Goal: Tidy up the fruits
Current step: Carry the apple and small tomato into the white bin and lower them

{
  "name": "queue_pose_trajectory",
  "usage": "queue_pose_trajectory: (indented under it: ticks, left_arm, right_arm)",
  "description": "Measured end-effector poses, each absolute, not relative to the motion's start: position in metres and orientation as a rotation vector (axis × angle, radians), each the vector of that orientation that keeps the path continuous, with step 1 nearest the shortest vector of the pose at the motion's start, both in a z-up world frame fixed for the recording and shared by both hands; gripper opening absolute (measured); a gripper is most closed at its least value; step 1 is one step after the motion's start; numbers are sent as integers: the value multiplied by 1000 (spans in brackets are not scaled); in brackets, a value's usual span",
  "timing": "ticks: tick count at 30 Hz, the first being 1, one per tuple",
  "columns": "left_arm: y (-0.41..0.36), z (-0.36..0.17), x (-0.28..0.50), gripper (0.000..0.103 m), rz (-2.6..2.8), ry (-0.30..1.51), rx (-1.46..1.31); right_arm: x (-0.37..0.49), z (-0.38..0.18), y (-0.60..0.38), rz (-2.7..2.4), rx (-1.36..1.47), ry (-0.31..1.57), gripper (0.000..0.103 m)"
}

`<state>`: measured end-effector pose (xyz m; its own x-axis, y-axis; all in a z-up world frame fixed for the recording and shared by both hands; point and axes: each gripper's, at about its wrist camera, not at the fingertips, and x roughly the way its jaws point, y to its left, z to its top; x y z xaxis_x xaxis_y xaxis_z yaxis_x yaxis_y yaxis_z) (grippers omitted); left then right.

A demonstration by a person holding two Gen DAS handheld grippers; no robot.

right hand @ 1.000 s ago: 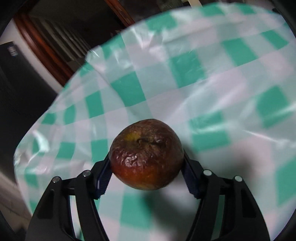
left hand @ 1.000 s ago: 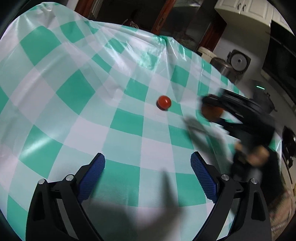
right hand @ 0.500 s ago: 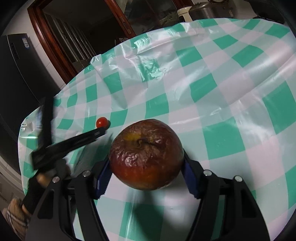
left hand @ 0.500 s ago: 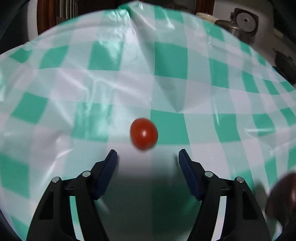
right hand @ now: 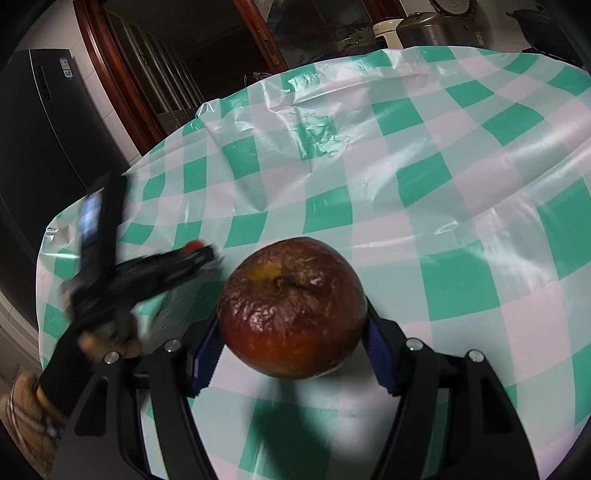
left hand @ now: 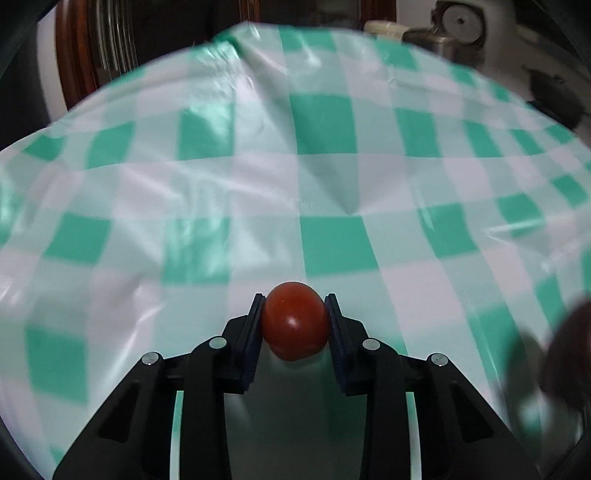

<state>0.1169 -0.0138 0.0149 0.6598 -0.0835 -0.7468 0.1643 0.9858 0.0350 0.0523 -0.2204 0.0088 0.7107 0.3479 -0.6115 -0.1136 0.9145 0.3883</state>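
Observation:
My left gripper (left hand: 294, 300) is shut on a small red cherry tomato (left hand: 295, 320), held between its blue pads low over the green-and-white checked tablecloth (left hand: 258, 177). My right gripper (right hand: 291, 325) is shut on a wrinkled dark red apple (right hand: 291, 308) and holds it above the cloth. In the right wrist view the left gripper (right hand: 195, 253) shows at the left, blurred, with the tomato (right hand: 194, 244) at its tip. The apple also shows as a dark blur at the right edge of the left wrist view (left hand: 569, 350).
The tablecloth (right hand: 424, 166) covers a round table and is creased toward the far side. A dark fridge (right hand: 44, 129) and wooden door frames stand behind the table. Kitchen appliances (right hand: 424, 26) sit beyond the far edge.
My left gripper moved forward to the tomato and closed on it. My right gripper kept hold of the apple and moved closer to the left gripper.

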Motion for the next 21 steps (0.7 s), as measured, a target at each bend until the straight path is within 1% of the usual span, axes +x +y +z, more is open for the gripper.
queue_pose_trajectory:
  ticks: [7,10,12,16,21]
  left_arm:
    - [40,50,-4,31,-119,733,105]
    - [67,57,-54,31,-58,701,157]
    - [73,60,-85,31,-31,694,173]
    - [119,56,-155,31,62,689,166]
    - [177,48,-226,31,197,694,89]
  right_arm:
    - [50,10,-214,261,308,747,68]
    - [40,14,-199,285,321,769,68]
    - [25,21,-176,328,300,769,68]
    - [-26,41,-104,509,221,742,68]
    - [-84,50,-15,720,94,745,68]
